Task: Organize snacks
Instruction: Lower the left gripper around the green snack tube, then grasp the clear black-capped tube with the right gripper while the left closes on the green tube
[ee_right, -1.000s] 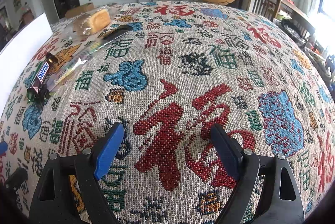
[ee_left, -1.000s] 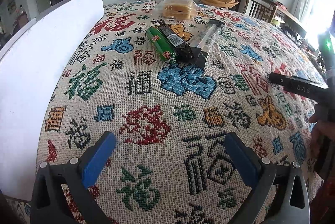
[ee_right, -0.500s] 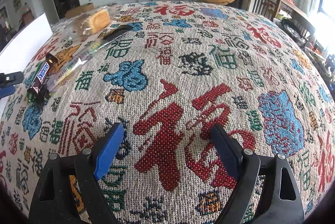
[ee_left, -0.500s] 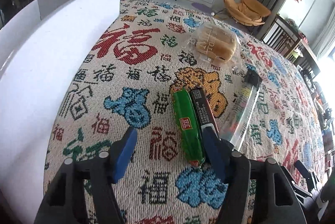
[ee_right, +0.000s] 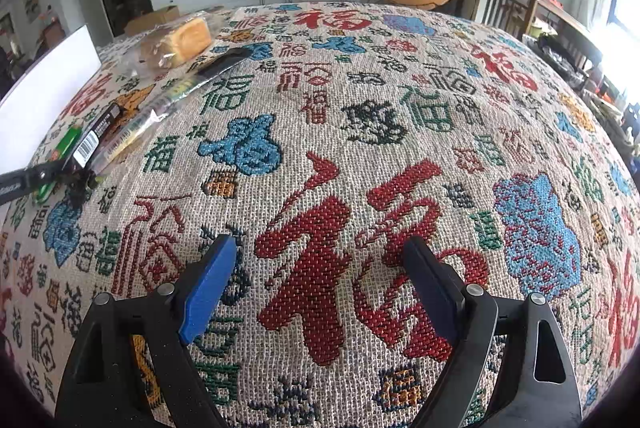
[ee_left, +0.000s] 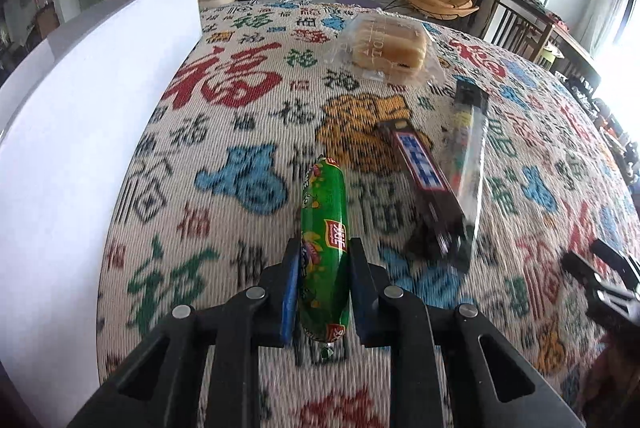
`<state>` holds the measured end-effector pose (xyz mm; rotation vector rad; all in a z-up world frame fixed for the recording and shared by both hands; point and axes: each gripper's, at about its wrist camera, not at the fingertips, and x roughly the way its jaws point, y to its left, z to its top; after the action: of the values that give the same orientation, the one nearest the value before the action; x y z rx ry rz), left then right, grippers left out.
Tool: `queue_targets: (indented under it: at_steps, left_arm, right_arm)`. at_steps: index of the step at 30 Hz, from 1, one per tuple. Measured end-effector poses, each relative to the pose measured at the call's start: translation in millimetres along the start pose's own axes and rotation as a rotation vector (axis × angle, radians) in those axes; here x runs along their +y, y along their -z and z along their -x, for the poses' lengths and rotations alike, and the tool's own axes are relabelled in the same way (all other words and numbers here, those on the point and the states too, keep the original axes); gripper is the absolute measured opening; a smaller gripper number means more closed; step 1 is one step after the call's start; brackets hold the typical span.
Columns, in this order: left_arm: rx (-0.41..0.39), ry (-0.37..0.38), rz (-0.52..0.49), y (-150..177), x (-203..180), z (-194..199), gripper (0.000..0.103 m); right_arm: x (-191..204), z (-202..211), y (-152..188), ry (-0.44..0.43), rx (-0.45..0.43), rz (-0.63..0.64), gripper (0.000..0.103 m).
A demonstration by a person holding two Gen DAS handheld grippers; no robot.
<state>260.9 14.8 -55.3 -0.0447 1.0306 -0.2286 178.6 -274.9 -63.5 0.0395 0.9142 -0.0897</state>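
my left gripper [ee_left: 323,282] is clamped on a green sausage stick [ee_left: 324,236], its blue pads pressed against both sides of the wrapper's near half. the sausage points straight ahead of the gripper; i cannot tell whether it is lifted off the patterned tablecloth [ee_left: 240,131] or resting on it. just to the right of the gripper's tips lies a dark brown chocolate bar [ee_left: 424,173] with a blue and white label, and touching its right side is a long clear packet of candy [ee_left: 468,155] with black ends. farther ahead and slightly right sits a bag of bread [ee_left: 386,47] in clear plastic. a white box [ee_left: 80,131] stands along the left of the gripper, its wall close by.

my right gripper [ee_right: 320,280] is spread wide with nothing between its fingers, hovering over a large red character in the cloth. from it, the snacks lie far ahead to the left, with the left gripper's black finger reaching in at the left edge beside the chocolate bar's barcode end.
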Motion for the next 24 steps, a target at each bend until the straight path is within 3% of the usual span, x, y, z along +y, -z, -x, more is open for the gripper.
queue_targets:
  at_steps: [4, 5, 6, 8, 9, 11, 16, 24]
  left_arm:
    - [0.062, 0.087, 0.019, 57.1, 8.2, 39.4, 0.023]
    - [0.066, 0.105, 0.037, 70.2, 11.1, 49.2, 0.029]
    - [0.069, 0.120, 0.046, 78.0, 11.5, 54.6, 0.037]
    - [0.054, 0.142, 0.055, 87.3, 12.7, 61.9, 0.077]
    - [0.031, 0.123, 0.049, 87.9, 12.9, 63.0, 0.082]
    - [-0.001, 0.040, 0.015, 86.7, 12.5, 56.5, 0.083]
    - [-0.067, -0.073, -0.092, 85.7, 7.4, 41.3, 0.088]
    - [-0.087, -0.076, -0.087, 87.9, 9.2, 40.6, 0.093]
  right_arm:
    - [-0.1, -0.1, 0.0, 0.000, 0.000, 0.000, 0.088]
    - [-0.1, -0.1, 0.0, 0.000, 0.000, 0.000, 0.088]
    - [-0.1, 0.0, 0.0, 0.001, 0.000, 0.001, 0.088]
    - [-0.2, -0.2, 0.1, 0.000, 0.000, 0.000, 0.088]
    - [-0.2, -0.1, 0.1, 0.000, 0.000, 0.000, 0.088]
    - [-0.1, 0.1, 0.0, 0.000, 0.000, 0.000, 0.088]
    - [-0.3, -0.2, 0.0, -0.001, 0.000, 0.000, 0.088]
    - [-0.6, -0.5, 0.3, -0.003, 0.000, 0.000, 0.088]
